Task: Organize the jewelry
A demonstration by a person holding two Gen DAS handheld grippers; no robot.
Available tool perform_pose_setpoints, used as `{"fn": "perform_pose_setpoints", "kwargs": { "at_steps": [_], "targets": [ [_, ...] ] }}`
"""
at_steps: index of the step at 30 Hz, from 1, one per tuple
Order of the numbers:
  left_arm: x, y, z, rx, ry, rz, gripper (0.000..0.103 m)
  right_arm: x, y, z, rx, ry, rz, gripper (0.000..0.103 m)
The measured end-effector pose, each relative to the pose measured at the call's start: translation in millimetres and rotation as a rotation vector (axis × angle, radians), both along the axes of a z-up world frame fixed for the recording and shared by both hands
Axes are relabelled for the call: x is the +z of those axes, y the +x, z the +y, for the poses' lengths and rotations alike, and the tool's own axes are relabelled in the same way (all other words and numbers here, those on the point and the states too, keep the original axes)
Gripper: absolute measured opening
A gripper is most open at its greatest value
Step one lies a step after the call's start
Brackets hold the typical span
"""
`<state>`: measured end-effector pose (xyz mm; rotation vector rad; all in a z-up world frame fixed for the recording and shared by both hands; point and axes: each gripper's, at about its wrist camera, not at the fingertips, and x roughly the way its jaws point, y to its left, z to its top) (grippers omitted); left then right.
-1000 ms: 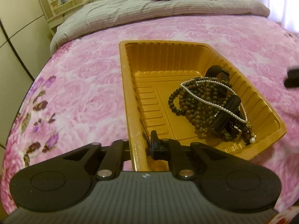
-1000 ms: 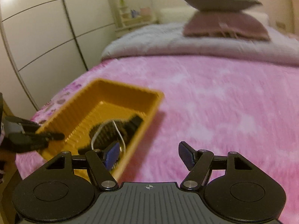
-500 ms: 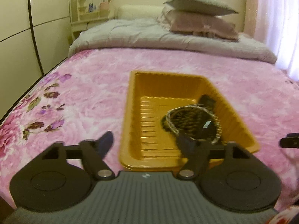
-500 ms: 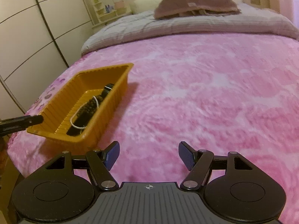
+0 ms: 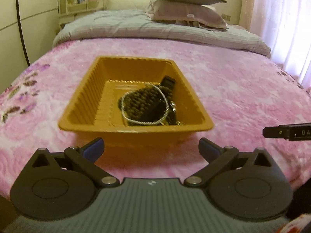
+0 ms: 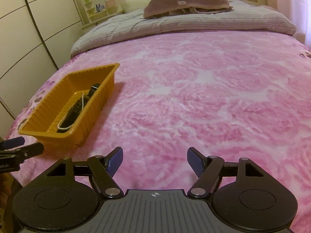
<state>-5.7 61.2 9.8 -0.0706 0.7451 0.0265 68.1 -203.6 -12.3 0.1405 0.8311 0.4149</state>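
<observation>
Left gripper (image 5: 151, 149) opening wide, empty, just short of tray (image 5: 136, 131).

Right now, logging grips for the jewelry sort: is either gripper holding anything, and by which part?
Nothing is held. The left gripper is opening on empty air; the right gripper is open and empty.

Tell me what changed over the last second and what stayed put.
The left gripper let go of the orange tray's near rim, backed away from it, and its jaws are opening with nothing between them. The right gripper swung off the tray toward the bare pink bedspread, still empty. The bead and pearl jewelry stayed heaped in the tray.
</observation>
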Motion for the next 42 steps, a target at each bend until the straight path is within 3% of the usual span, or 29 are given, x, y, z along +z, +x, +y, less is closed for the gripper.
{"fn": "perform_pose_setpoints", "kwargs": {
  "at_steps": [6, 10, 21, 42],
  "targets": [
    [-8.4, 1.8, -14.4, 0.069, -0.037, 0.087, 0.102, -0.8, -8.0, 3.6, 0.019, -0.072, -0.02, 0.073],
    [-11.5, 3.0, -25.1, 0.06, -0.055, 0.129, 0.102, -5.1, -13.0, 4.6, 0.032, -0.088, 0.004, 0.073],
    [-15.6, 2.5, -59.5, 0.002, 0.014, 0.152, 0.102, -8.1, -22.1, 1.0, 0.02, -0.104, 0.034, 0.073],
    [-13.7, 3.9, -63.6, 0.003, 0.028, 0.131, 0.103, 0.4, -23.5, 0.8, 0.017, -0.099, 0.029, 0.073]
  ]
}}
